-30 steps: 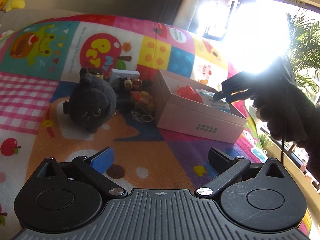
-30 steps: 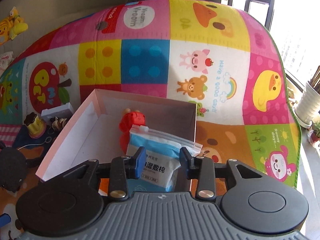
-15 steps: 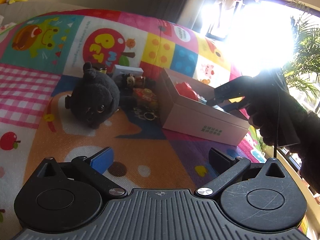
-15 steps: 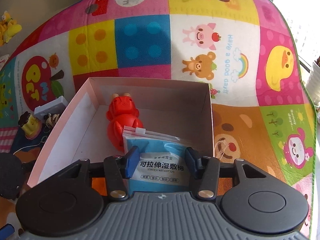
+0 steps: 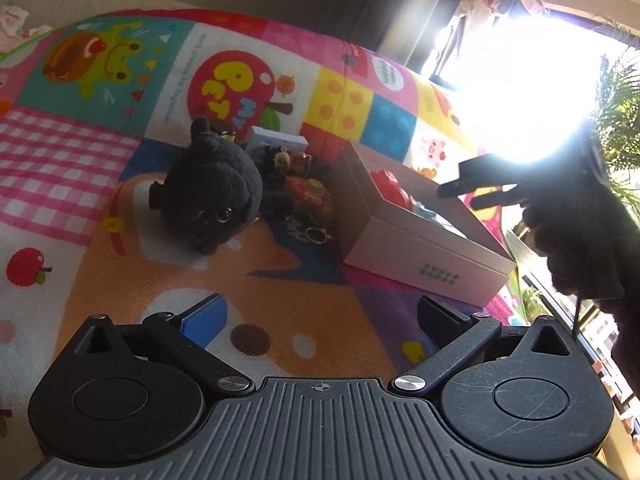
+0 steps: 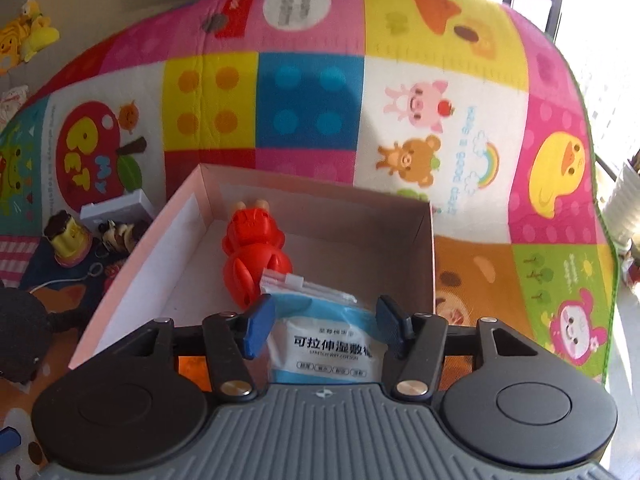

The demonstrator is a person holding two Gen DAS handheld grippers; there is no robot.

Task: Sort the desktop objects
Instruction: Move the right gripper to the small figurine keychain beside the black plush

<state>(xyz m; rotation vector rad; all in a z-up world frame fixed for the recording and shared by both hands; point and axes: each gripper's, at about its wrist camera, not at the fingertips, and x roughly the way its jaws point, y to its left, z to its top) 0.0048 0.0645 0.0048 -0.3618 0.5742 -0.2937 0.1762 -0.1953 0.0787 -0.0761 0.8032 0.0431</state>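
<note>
On the colourful cartoon-print play mat [image 6: 400,60] sits our open pale pink cardboard box [image 6: 428,248], and our right tongs [image 6: 326,326] hang over its near end. Their jaws are opening; the blue pads stand clear on both sides of a light blue zip-seal pouch of stretch wet cotton [image 6: 328,344]. We see gaps between pads and pouch, so no grip. The pouch lies inside the box, zip end leaning against a red plastic figure toy [image 6: 252,256] that lies in the box further in.

From the left wrist view the same box [image 5: 420,248] shows its long side wall, with the red toy [image 5: 390,188] just above the rim. The right tongs [image 5: 468,194] show dark against window glare, held in a dark-gloved hand [image 5: 576,232], tips above the box's far side.

Our left tongs [image 5: 320,318] are spread wide with nothing between them, above a bare orange patch of the mat, well apart from the box.

Left of the box, outside it, lies a black plush toy with shiny eyes [image 5: 216,192]. Between plush and box is a cluster of small figurines and keyrings [image 5: 304,184], too small for us to tell apart. A small white rectangular box [image 5: 276,142] sits just behind that cluster.
</note>
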